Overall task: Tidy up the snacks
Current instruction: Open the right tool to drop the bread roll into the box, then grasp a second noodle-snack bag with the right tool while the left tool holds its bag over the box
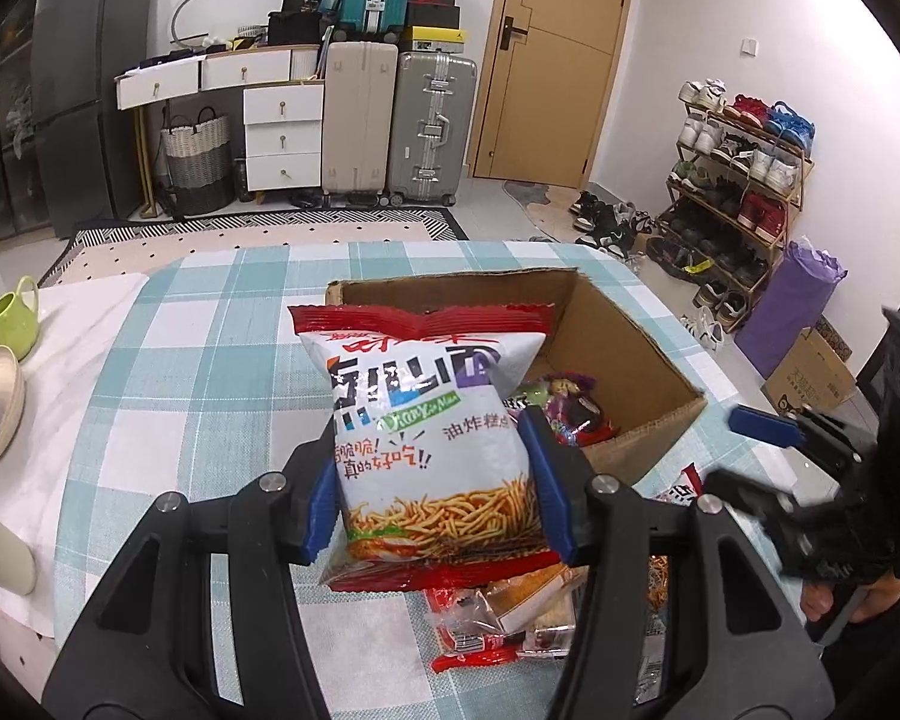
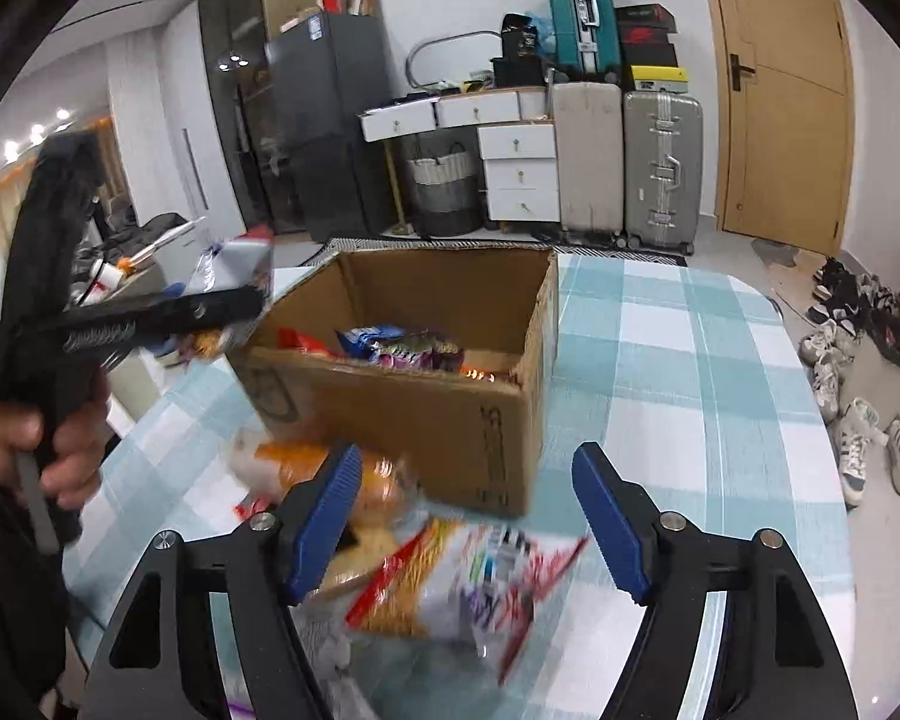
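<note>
Snack bag (image 1: 426,450) — white with red ends — is pinched between the left tool's (image 1: 438,480) blue pads, held just in front of the cardboard box (image 1: 630,360) on the checked desk (image 1: 210,360); right tool (image 2: 468,516) gapes wide, gripping nothing, over loose packets (image 2: 450,588) before the box.

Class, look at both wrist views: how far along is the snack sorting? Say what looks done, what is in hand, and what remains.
Done: several packets already lie inside the cardboard box. In hand: the left gripper is shut on a white and red noodle-snack bag, held in front of the box. Left: the right gripper is open and empty above a loose pile of snacks on the checked tablecloth, all still to be boxed.
</note>
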Tool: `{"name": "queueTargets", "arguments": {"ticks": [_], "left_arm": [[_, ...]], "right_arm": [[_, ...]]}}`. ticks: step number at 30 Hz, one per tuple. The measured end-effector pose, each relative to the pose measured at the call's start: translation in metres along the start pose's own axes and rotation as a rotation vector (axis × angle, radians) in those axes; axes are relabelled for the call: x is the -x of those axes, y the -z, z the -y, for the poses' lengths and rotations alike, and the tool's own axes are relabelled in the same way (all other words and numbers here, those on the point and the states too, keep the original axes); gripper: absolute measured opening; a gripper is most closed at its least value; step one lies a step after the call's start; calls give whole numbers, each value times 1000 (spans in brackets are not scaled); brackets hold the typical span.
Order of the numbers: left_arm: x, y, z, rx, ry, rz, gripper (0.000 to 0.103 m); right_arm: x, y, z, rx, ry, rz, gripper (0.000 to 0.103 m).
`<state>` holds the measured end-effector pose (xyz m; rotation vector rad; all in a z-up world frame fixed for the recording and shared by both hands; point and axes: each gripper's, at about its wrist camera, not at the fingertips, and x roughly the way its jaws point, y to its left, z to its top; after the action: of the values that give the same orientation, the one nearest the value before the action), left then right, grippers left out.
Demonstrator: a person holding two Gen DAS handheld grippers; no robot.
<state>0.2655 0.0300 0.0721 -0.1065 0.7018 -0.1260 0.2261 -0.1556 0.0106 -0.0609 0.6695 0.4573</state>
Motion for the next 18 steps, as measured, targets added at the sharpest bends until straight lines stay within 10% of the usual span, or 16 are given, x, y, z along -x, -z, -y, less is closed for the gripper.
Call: {"name": "queueTargets", "arguments": {"ticks": [9, 13, 18], "left_arm": [[-6, 3, 7, -7, 21, -5, 51], [-9, 3, 8, -20, 9, -9, 51], [-10, 2, 5, -7, 7, -8, 51]], "right_arm": [[-53, 32, 27, -151, -83, -202, 74], [-50, 34, 25, -122, -93, -165, 52], [-8, 21, 21, -88, -59, -33, 49]]}}
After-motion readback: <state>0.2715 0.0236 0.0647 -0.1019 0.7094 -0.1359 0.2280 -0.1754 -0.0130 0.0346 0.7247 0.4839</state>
